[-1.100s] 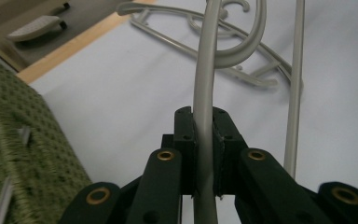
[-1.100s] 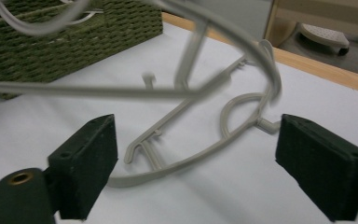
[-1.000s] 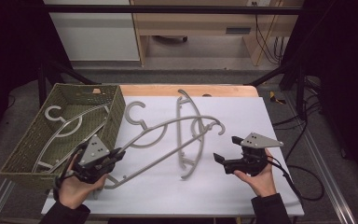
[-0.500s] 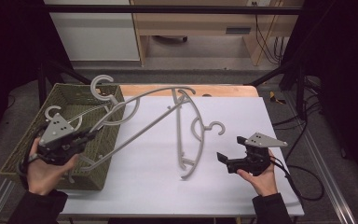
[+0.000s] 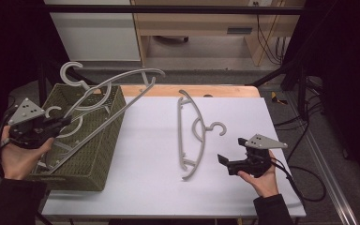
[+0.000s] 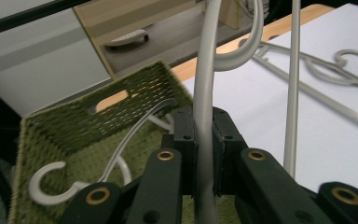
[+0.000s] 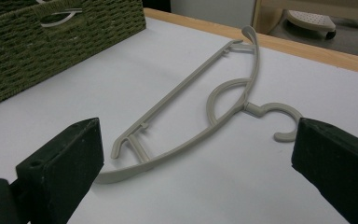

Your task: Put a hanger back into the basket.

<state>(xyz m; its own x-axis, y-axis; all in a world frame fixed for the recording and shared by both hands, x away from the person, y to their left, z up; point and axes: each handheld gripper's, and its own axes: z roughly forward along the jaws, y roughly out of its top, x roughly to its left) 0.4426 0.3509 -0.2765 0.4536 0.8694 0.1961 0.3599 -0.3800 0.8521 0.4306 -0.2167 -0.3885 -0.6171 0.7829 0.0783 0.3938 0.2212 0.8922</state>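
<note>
Your left gripper (image 5: 58, 123) and right gripper (image 5: 222, 161) have matt black jaws that look like hard plastic, with brass-coloured rivets. The hanger you hold (image 5: 117, 93) and the hanger on the table (image 5: 185, 136) are smooth grey plastic with a dull sheen. The basket (image 5: 103, 140) is rough woven olive fibre. The table (image 5: 145, 159) has a smooth matt white top and a pale wooden edge.

Left gripper (image 5: 61, 123) carried hanger (image 5: 117, 91) over basket (image 5: 105, 136)

Left tongs (image 5: 68, 121) clamped tight, raised; right tongs (image 5: 221, 159) spread wide, low.
</note>
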